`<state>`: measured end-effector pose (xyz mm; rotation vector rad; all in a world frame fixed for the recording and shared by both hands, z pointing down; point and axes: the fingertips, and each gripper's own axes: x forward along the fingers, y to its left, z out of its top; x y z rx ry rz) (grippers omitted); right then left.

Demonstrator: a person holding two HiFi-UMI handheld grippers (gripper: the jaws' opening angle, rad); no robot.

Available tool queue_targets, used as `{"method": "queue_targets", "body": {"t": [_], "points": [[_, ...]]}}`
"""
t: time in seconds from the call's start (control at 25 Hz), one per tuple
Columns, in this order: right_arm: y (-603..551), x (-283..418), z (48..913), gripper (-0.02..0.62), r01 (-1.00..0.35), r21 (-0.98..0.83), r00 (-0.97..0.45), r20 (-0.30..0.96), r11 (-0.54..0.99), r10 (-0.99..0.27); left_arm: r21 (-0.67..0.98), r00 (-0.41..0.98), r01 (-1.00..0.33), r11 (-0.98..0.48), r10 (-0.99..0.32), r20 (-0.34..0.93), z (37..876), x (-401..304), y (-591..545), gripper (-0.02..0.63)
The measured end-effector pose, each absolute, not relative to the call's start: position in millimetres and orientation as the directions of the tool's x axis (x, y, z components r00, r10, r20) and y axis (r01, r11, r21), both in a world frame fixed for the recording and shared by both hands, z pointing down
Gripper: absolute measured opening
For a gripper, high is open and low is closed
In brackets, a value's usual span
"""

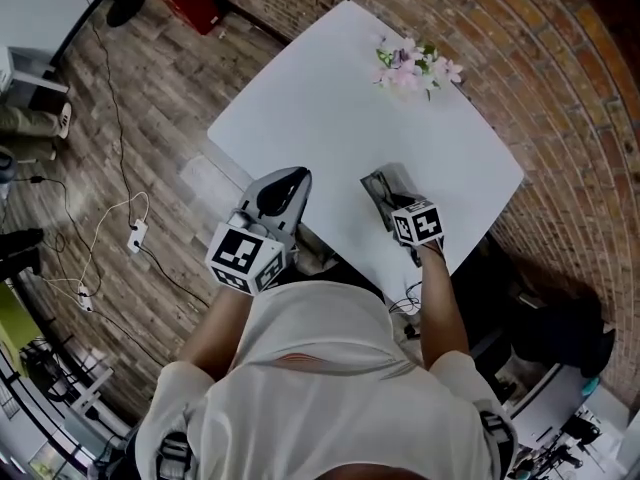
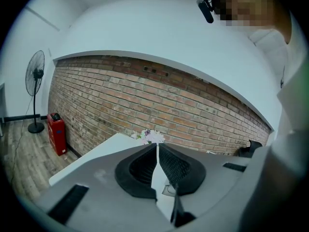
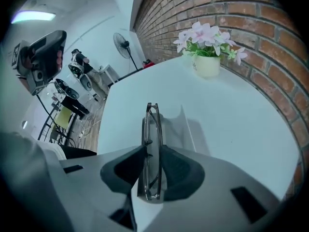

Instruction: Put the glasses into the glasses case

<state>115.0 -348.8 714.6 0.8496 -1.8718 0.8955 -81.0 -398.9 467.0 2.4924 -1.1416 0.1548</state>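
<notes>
Right gripper view showed the right gripper [image 3: 153,151] clamped on the folded glasses [image 3: 153,124], held edge-on above the white table [image 3: 241,129]. The left gripper [image 2: 157,151] had its jaws together, empty. Farther off, a flower pot [image 3: 206,64] stood by the brick wall [image 3: 251,18].

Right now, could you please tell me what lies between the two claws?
Only bare white table separates the left claw from the right claw, which grips the glasses; the head view shows this.

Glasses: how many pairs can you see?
1. The right gripper pinches the glasses in its jaws above the white table. No other pair shows; one could be hidden.
</notes>
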Motion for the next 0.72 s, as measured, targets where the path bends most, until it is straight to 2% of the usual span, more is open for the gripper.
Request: {"method": "queue_targets", "body": {"t": [0.72], "points": [[-340.4,104.1,730.3,0.169,-0.803,-0.330,-0.410,0.910,0.496,-0.057,0.312,0.671,-0.740,-0.597,-0.689,0.275,473.1,-81.8,-389.6,0.026]]}}
